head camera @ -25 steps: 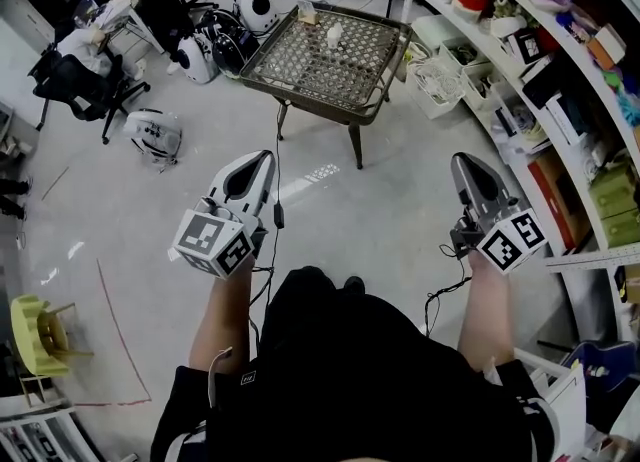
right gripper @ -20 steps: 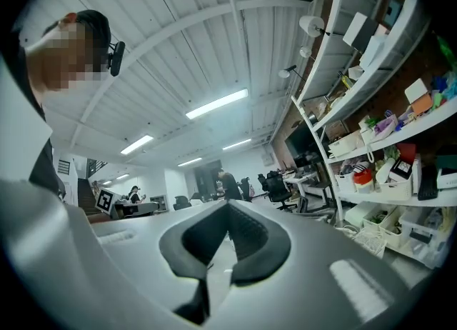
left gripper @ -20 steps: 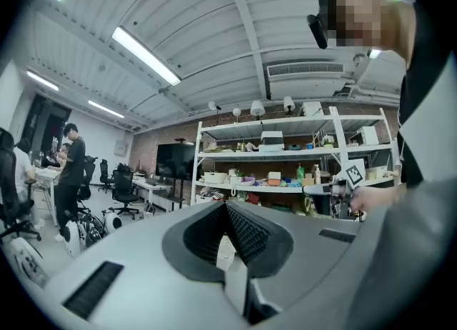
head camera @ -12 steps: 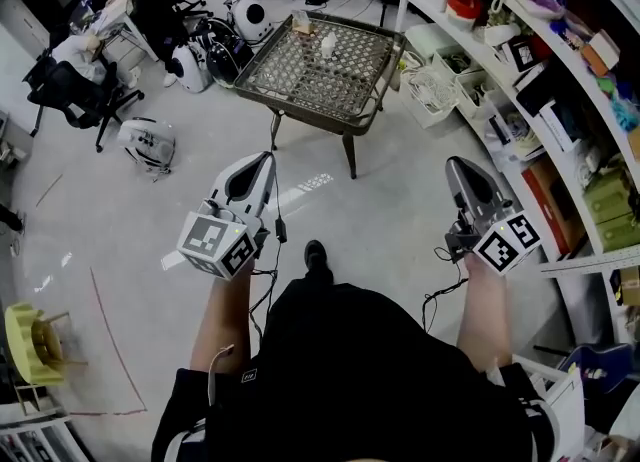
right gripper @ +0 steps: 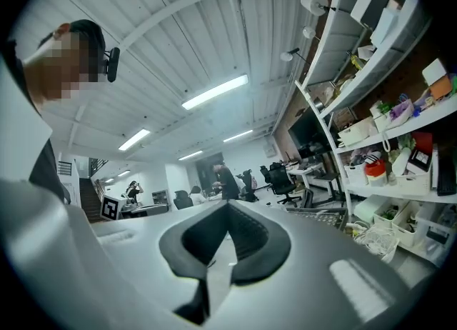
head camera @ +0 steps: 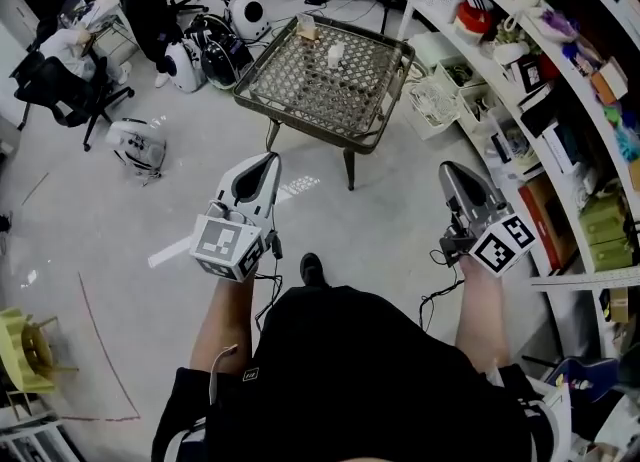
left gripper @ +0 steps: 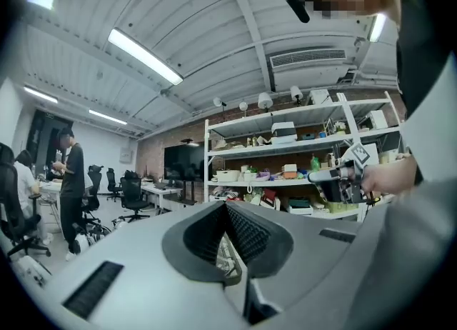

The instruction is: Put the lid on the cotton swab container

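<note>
A small white container point(head camera: 335, 53) stands upright on the far half of the mesh-topped bench point(head camera: 296, 110), with a small tan item point(head camera: 306, 24) near it at the bench's far corner. Both are too small to tell which piece is the lid. The bench stands on a pale floor point(head camera: 130, 220), with packed shelves point(head camera: 560, 70) along its right side. Both claws are held well short of the bench's near corner, pointing toward it. The left claw point(head camera: 266, 159) is clenched, jaws together with nothing between them, and the right claw point(head camera: 448, 168) is the same, closed and empty.
</note>
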`<action>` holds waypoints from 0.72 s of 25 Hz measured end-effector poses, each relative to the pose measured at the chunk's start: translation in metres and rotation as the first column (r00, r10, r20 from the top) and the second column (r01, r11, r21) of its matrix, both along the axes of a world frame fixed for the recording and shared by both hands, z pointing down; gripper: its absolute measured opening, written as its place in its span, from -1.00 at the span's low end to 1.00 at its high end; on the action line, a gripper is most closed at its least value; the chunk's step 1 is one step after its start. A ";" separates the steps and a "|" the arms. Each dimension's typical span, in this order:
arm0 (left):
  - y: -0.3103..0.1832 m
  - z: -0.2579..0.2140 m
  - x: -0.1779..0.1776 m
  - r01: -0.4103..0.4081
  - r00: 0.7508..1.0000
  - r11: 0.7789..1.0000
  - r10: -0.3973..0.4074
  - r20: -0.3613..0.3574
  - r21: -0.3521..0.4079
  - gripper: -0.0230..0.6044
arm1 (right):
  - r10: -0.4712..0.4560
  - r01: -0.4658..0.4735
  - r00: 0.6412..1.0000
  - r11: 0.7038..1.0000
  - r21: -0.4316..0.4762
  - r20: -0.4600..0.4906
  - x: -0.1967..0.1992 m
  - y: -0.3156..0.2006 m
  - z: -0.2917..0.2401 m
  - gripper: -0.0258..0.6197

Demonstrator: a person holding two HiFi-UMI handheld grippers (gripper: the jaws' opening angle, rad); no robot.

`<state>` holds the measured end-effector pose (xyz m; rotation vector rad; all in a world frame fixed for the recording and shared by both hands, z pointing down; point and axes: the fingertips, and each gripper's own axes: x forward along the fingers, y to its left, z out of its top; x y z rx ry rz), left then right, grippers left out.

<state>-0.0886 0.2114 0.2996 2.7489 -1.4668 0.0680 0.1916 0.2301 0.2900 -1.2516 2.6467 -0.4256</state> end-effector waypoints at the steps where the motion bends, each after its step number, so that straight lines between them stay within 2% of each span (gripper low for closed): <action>1: -0.007 0.000 -0.003 -0.003 1.000 1.000 0.003 0.001 0.007 -0.91 | -0.003 0.003 1.000 1.000 -0.003 0.003 -0.005 -0.009 0.000 -0.90; 5: -0.039 0.002 -0.019 -0.015 0.999 1.000 0.015 -0.030 -0.010 -0.91 | -0.004 0.004 1.000 1.000 -0.011 0.014 -0.026 -0.043 -0.005 -0.89; 12: -0.075 0.015 -0.057 -0.047 0.989 0.998 0.039 -0.141 -0.049 -0.84 | -0.017 0.016 1.000 1.000 -0.027 -0.006 -0.069 -0.082 -0.007 -0.89; 18: -0.090 0.027 -0.090 -0.003 0.995 0.998 -0.003 -0.103 -0.059 -0.84 | -0.036 0.035 0.999 0.997 -0.066 -0.003 -0.099 -0.099 0.007 -0.90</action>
